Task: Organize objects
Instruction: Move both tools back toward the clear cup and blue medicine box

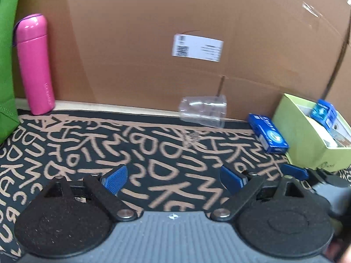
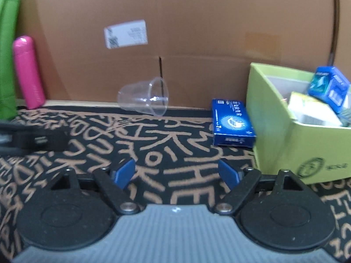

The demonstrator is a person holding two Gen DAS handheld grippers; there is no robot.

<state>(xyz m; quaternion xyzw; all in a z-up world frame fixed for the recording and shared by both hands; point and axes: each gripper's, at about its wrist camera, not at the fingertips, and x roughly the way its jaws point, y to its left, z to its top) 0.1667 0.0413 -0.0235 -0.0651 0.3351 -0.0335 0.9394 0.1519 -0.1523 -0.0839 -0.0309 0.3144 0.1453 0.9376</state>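
A broad stretch of the patterned surface lay bare across the middle and lower frame, open to a gripper. At the back a cardboard wall closed it off. A clear cup lay on its side at the wall's foot, mid-frame. On the right stood a green box with a blue carton just beside it; at far left, a pink bottle.

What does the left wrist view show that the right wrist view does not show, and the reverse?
Only the left wrist view shows the left hand-held gripper, open and empty, from behind. Only the right wrist view shows the printed logo on the green box's front and the white packet inside it. Both show the pink bottle, the clear cup on its side, the blue box, the green box and the cardboard wall.
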